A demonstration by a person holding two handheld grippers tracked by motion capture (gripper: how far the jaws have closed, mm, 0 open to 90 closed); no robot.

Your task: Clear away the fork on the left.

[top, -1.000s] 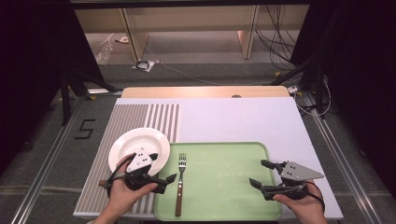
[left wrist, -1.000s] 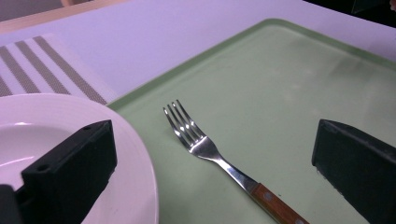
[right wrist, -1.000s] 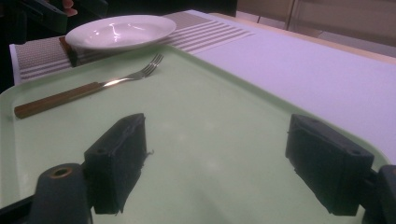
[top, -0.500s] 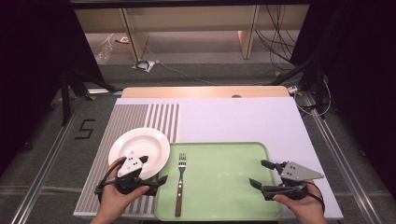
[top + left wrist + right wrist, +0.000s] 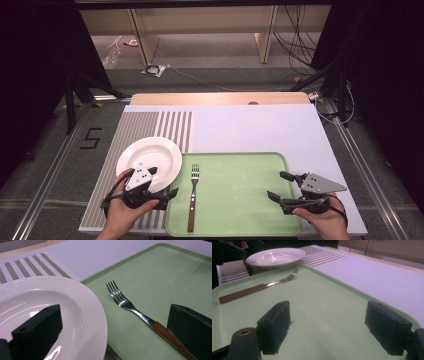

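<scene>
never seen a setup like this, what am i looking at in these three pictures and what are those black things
A person sits at a table and holds a hand-worked grasping tool in each hand; there is no robot arm. The high view looks down from above: the left tool is at the lower left, the right tool at the lower right. The other two pictures come from small cameras riding on each tool, so the black blocks rising from the bottom are that tool's own two jaws.

On the table lie a striped mat, a white plate and a green tray. A fork with a wooden handle lies on the tray.

Both tools are open and hold nothing. The left tool's jaws straddle the plate's rim, one over the plate and one over the tray near the fork's handle.
</scene>
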